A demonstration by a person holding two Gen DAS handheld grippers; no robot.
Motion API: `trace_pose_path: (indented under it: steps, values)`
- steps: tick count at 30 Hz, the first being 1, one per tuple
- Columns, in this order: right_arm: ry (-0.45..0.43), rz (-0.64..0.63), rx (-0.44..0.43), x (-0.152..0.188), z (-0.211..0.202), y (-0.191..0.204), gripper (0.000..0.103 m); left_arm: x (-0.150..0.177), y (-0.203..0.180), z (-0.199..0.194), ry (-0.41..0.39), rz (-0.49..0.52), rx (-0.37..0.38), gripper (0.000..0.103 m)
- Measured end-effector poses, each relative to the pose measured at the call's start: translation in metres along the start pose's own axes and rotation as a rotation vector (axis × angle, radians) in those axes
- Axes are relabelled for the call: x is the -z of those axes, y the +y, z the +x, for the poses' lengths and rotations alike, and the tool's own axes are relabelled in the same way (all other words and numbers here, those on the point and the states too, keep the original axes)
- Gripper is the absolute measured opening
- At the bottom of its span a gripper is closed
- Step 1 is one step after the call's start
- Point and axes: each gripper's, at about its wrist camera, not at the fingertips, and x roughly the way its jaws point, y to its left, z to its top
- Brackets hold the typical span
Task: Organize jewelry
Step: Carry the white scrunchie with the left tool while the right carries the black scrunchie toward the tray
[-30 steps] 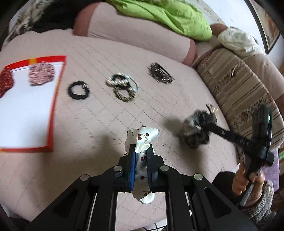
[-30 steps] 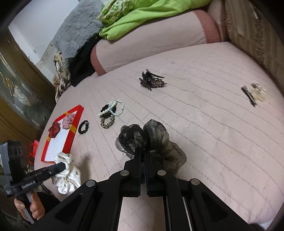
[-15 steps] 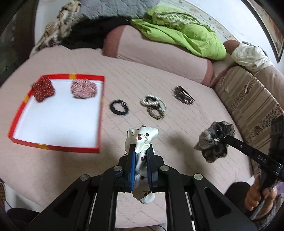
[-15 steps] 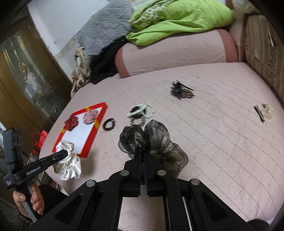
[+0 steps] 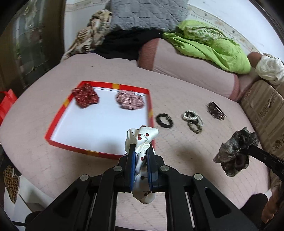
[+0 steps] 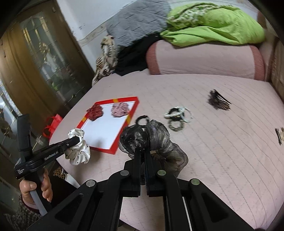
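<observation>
My left gripper (image 5: pixel 140 149) is shut on a white scrunchie with red cherries (image 5: pixel 142 138), held above the near right corner of a red-rimmed white tray (image 5: pixel 55 122). In the right wrist view that left gripper (image 6: pixel 76 140) hangs left of the tray (image 6: pixel 131 115) with the white scrunchie (image 6: pixel 78 152). My right gripper (image 6: pixel 142 149) is shut on a sheer grey-black scrunchie (image 6: pixel 156 142), which shows at the right of the left wrist view (image 5: pixel 234 151). In the tray lie a dark red scrunchie (image 5: pixel 86 96) and a pink one (image 5: pixel 129 100).
On the pink quilted bed lie a black hair tie (image 5: pixel 164 120), a bead bracelet cluster (image 5: pixel 192 120), a dark hair clip (image 5: pixel 215 111) and a small clip (image 6: pixel 279 135). A green blanket (image 5: pixel 209 44), grey pillow (image 5: pixel 147 12) and bolster (image 6: pixel 204 58) line the back. A hand (image 6: pixel 33 188) grips the left tool.
Both grippers have risen and swung left toward the tray, each still holding its scrunchie. The tray now sits nearer the middle of both views.
</observation>
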Motion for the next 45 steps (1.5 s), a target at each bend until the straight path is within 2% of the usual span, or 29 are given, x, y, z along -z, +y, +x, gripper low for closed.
trace_pose_path:
  steps: [16, 35, 40, 45]
  values:
    - [0.023, -0.106, -0.021, -0.009, 0.021, 0.056, 0.004, 0.005, 0.01, -0.007, -0.067, 0.06, -0.149, 0.011]
    - [0.051, -0.191, -0.079, -0.029, 0.054, 0.108, 0.004, 0.003, 0.045, 0.011, -0.029, 0.018, -0.23, 0.011]
    - [0.073, -0.181, -0.096, -0.035, 0.07, 0.117, 0.004, -0.006, 0.058, 0.018, -0.021, -0.003, -0.231, 0.011]
    - [0.086, -0.178, -0.105, -0.04, 0.087, 0.129, 0.004, -0.02, 0.065, 0.027, -0.03, 0.022, -0.254, 0.011]
